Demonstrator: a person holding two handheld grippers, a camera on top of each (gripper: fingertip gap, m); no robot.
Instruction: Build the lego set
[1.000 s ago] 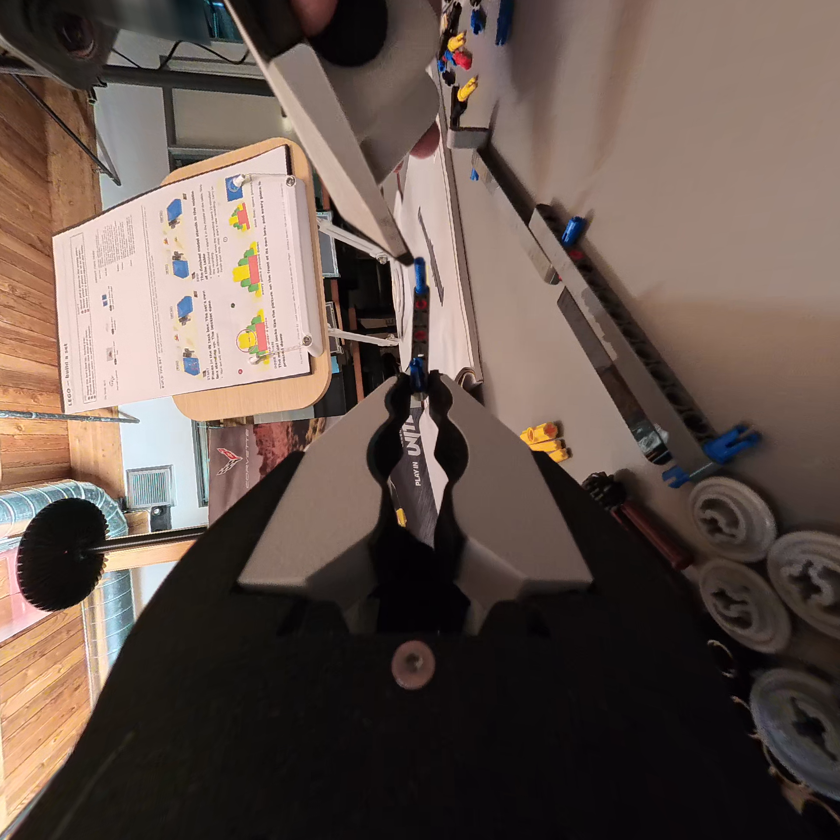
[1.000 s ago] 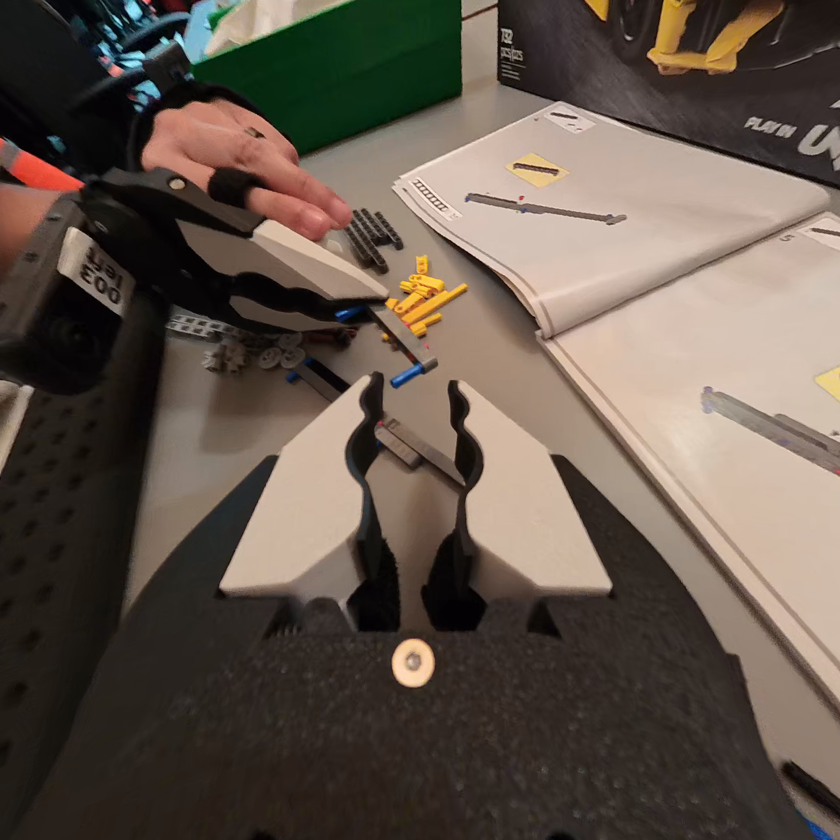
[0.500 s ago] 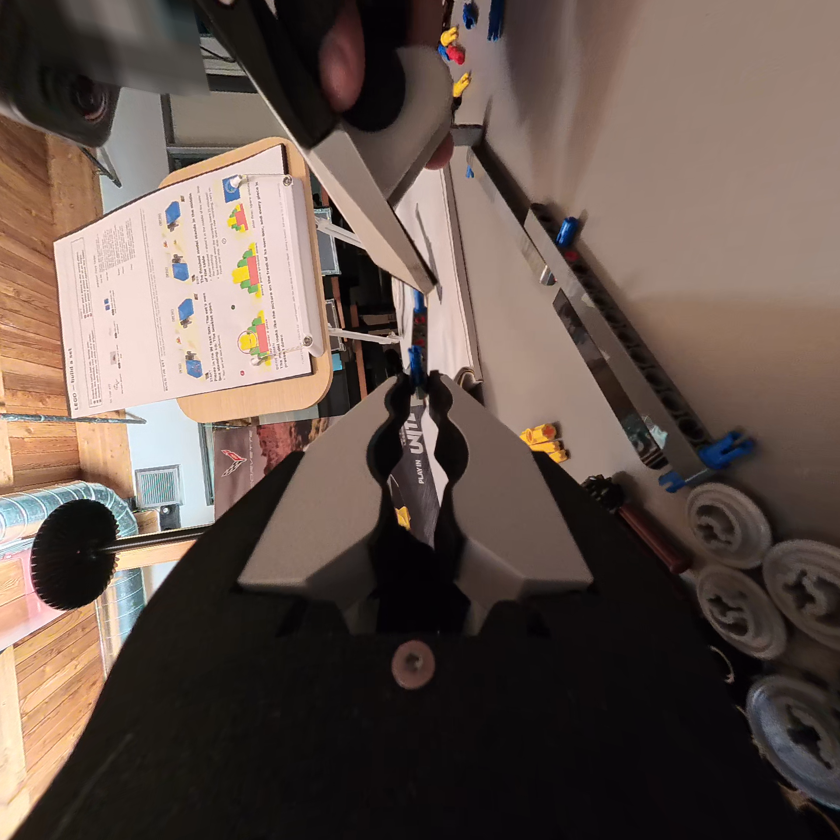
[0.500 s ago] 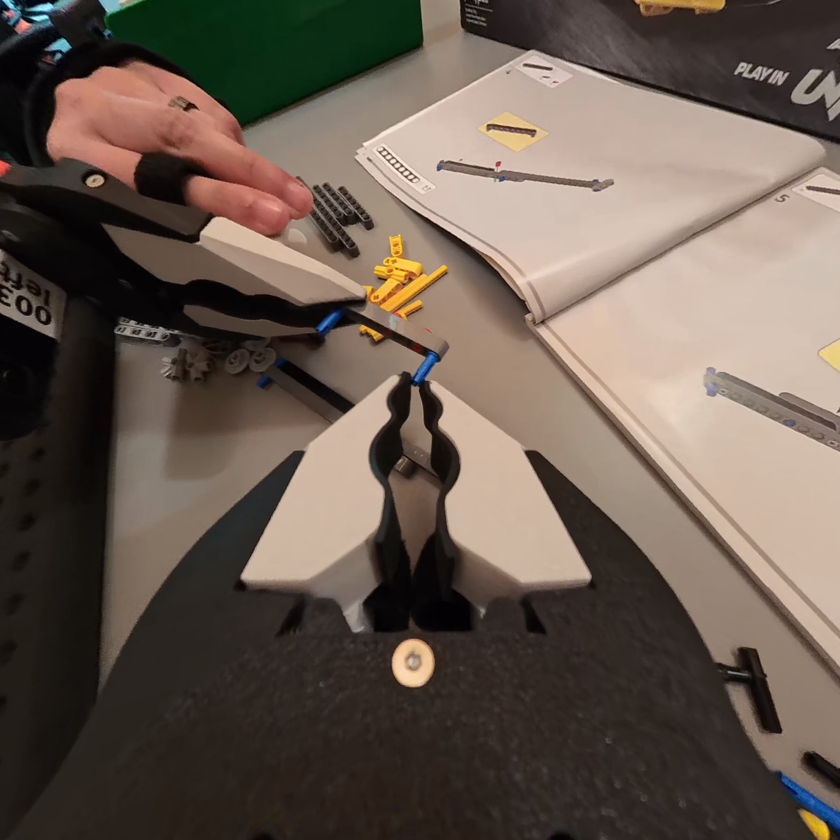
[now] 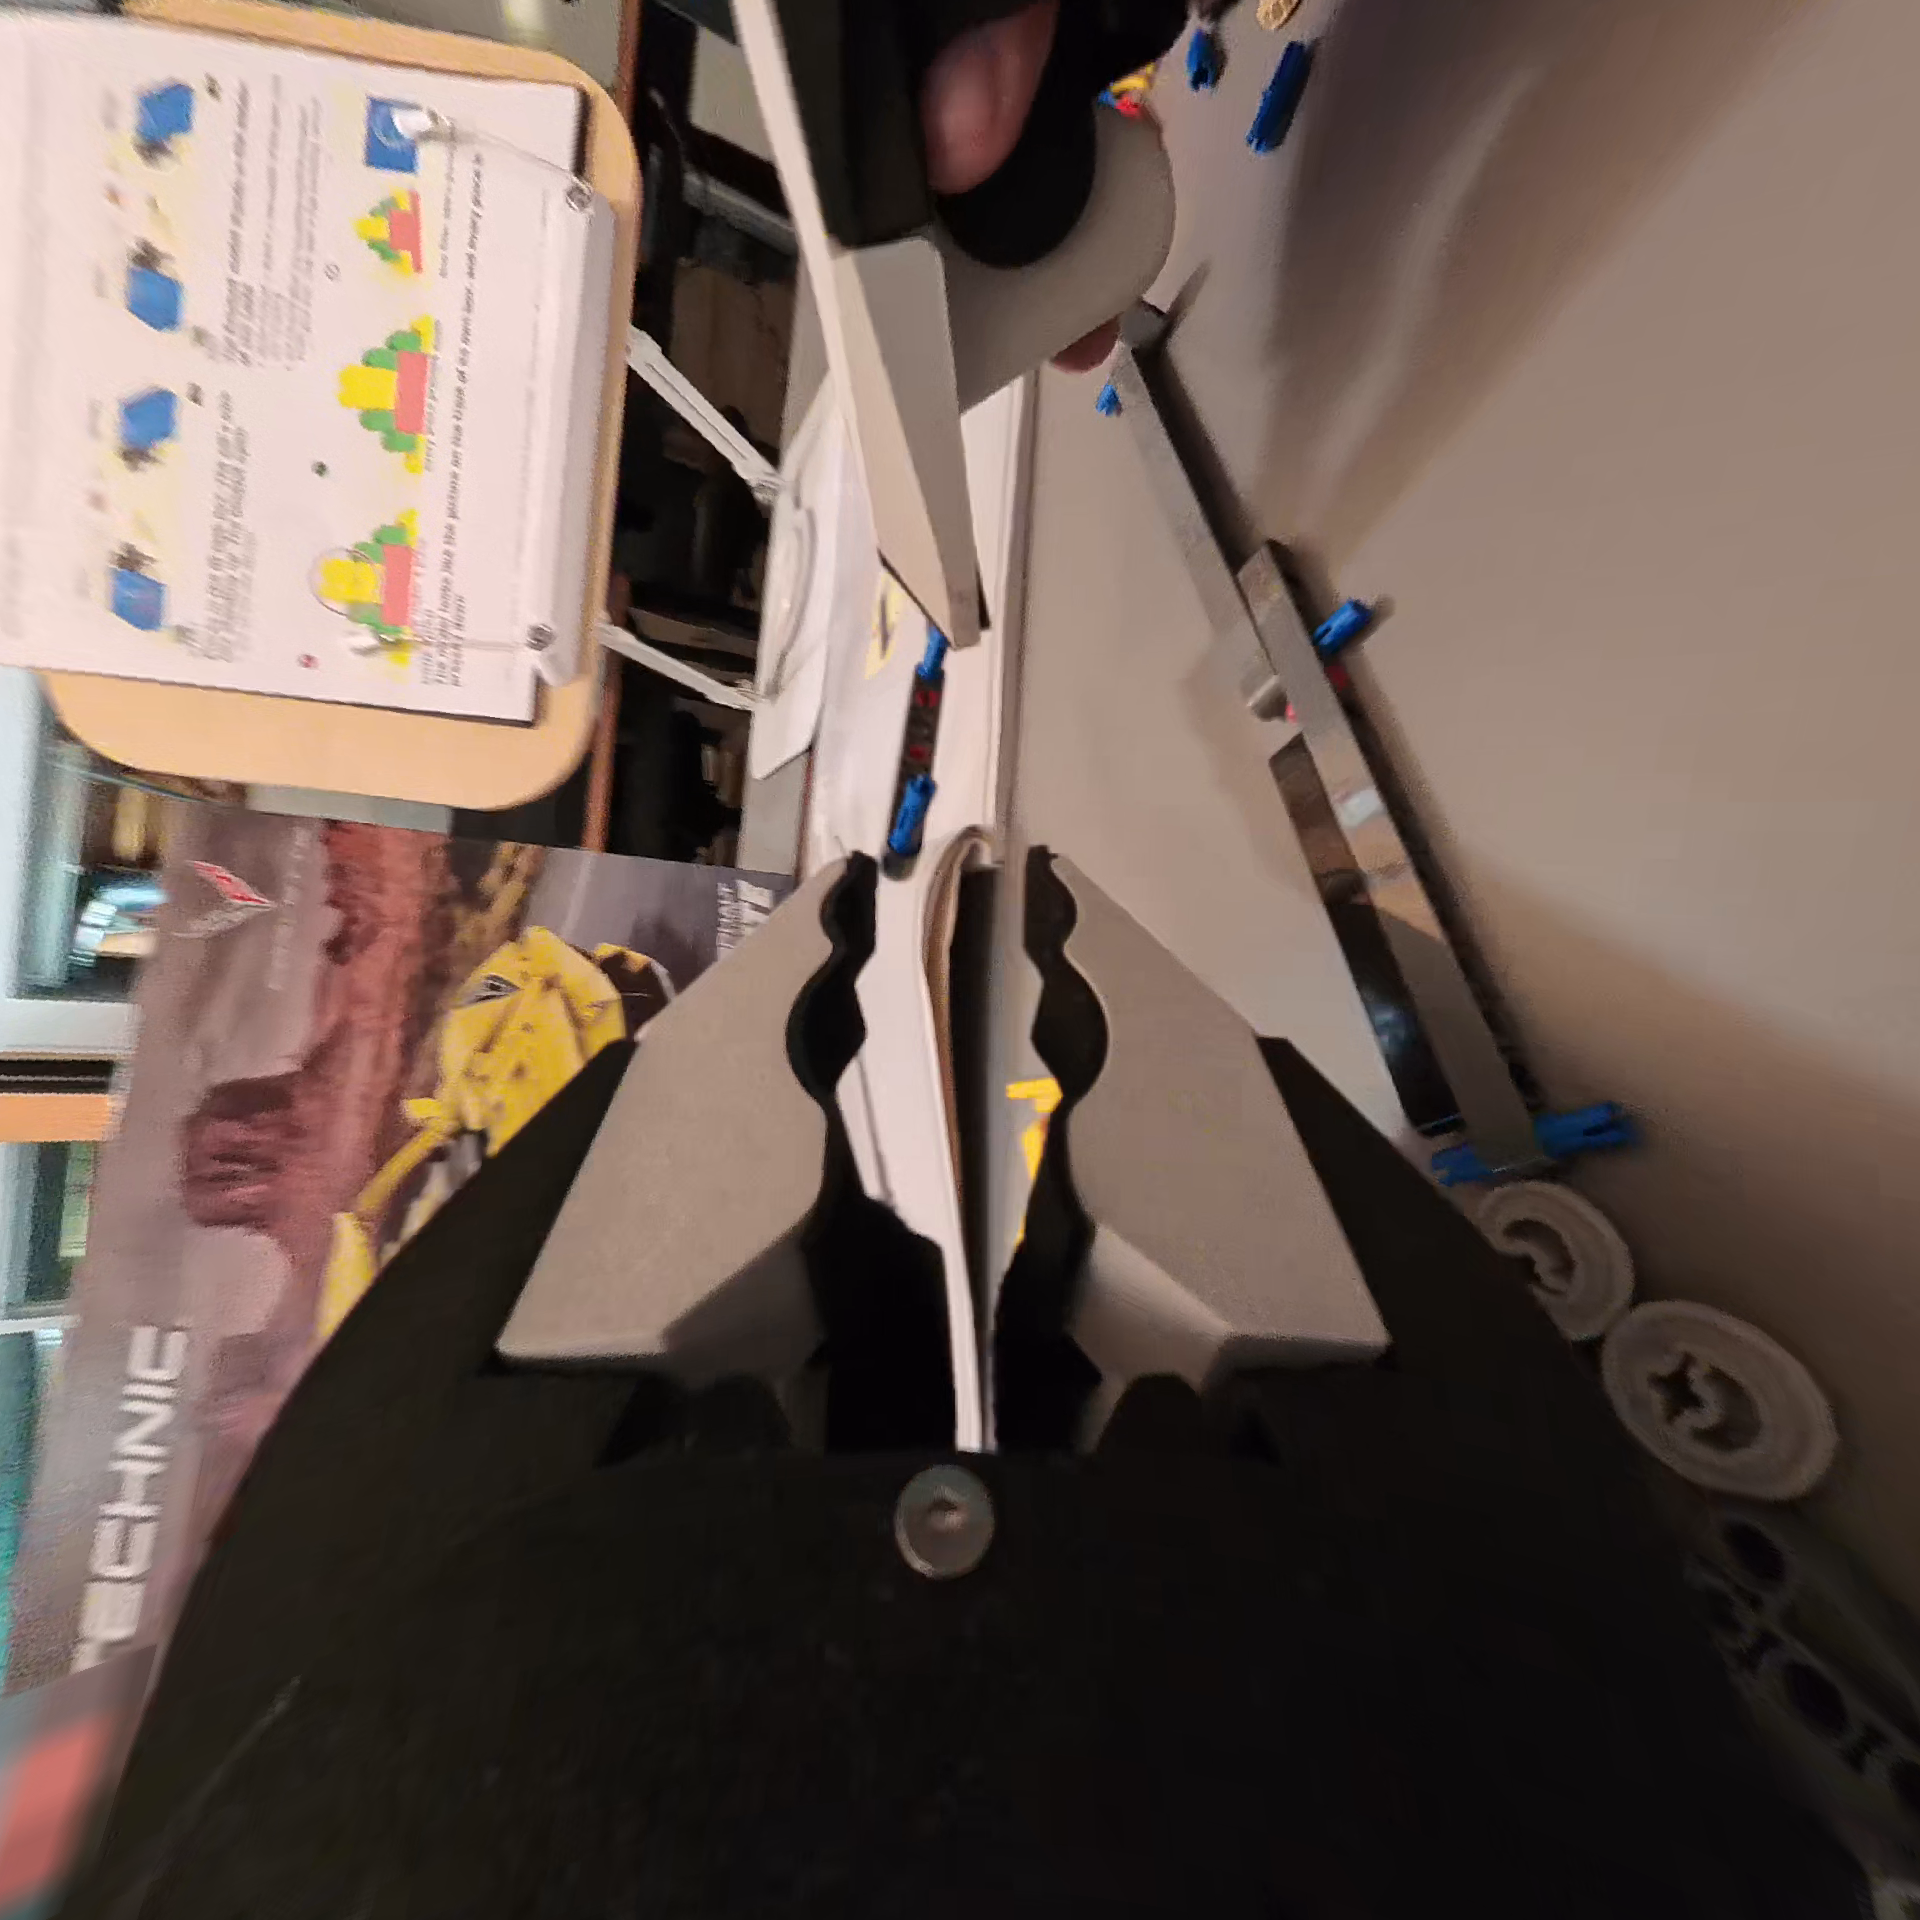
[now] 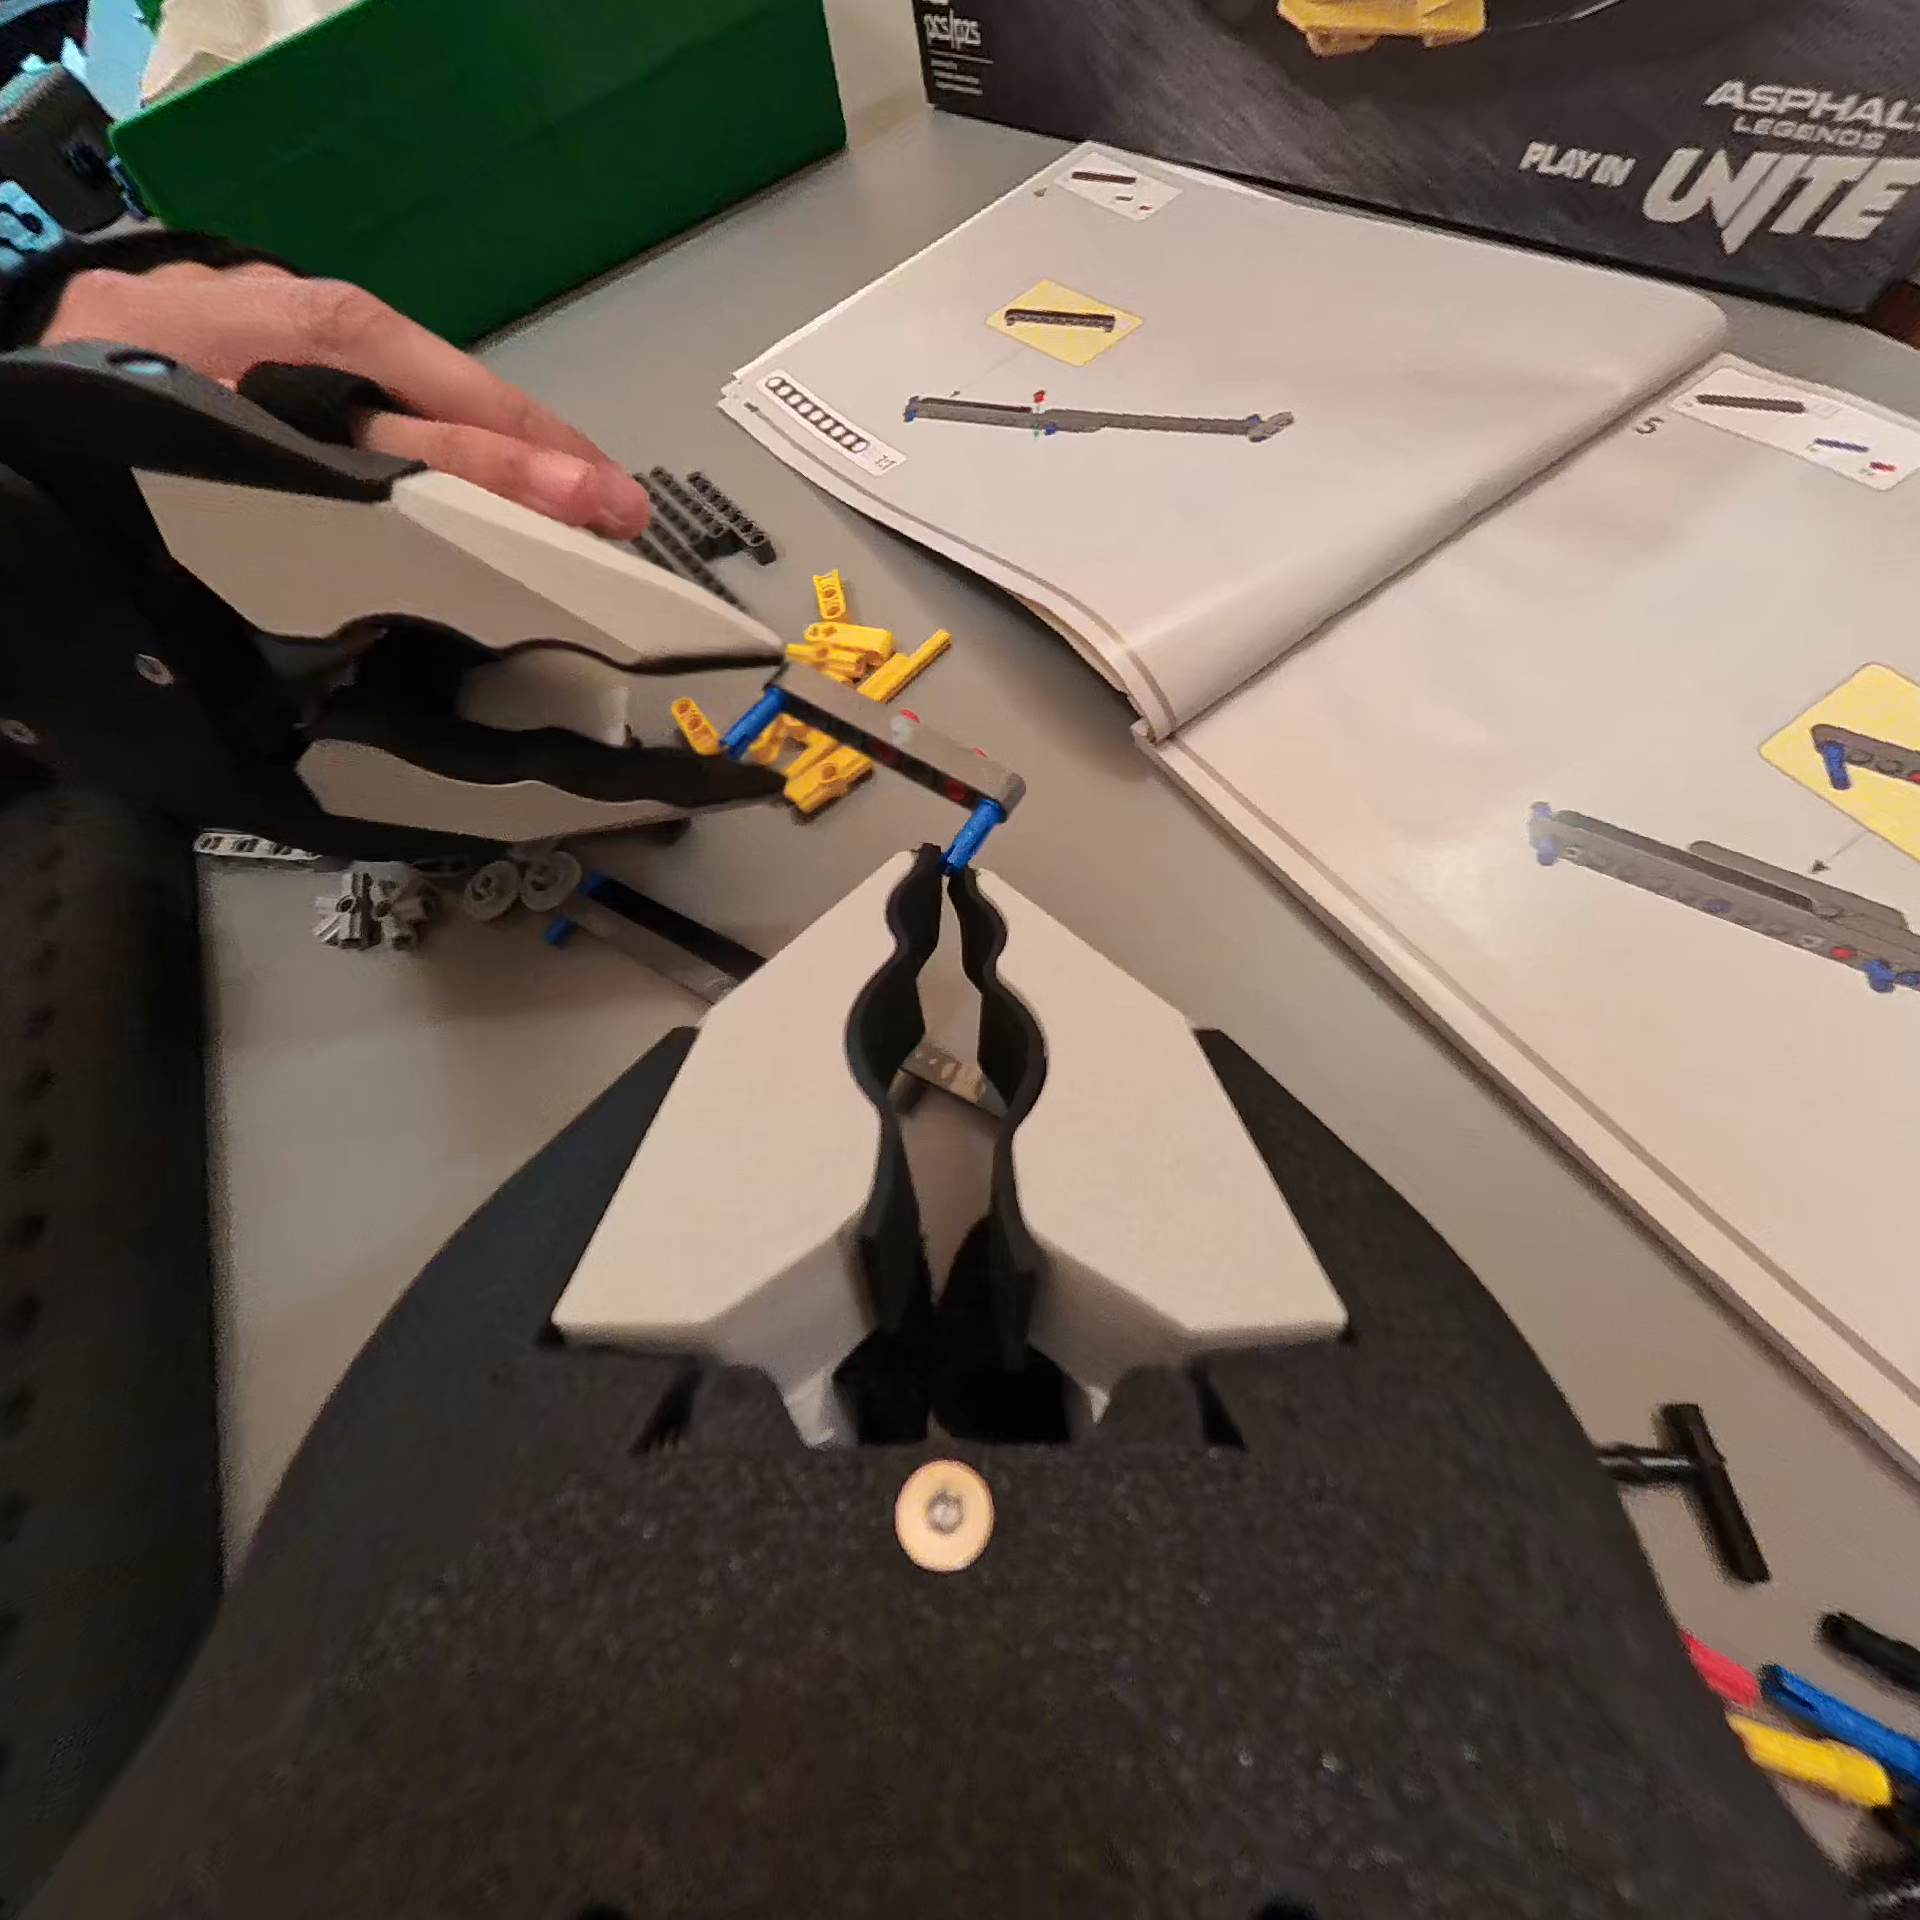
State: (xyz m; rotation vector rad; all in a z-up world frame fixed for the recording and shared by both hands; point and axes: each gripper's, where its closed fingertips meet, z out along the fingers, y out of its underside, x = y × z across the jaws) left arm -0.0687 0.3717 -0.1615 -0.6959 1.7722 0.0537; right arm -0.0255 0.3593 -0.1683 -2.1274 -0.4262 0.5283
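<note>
Left gripper (image 5: 943, 868) now spread open, off short grey beam (image 6: 902, 750) it pinched half second ago. Right gripper (image 6: 948, 862) pinched shut on blue pin (image 6: 972, 828) at beam's near end. Beam hangs in air between both grippers, above yellow pieces (image 6: 831, 665). Manual (image 6: 1351, 582) right of right gripper.

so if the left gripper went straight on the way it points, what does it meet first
Probably the near blue pin of the short grey beam, right at the open left gripper fingers; depth is hard to judge.
</note>
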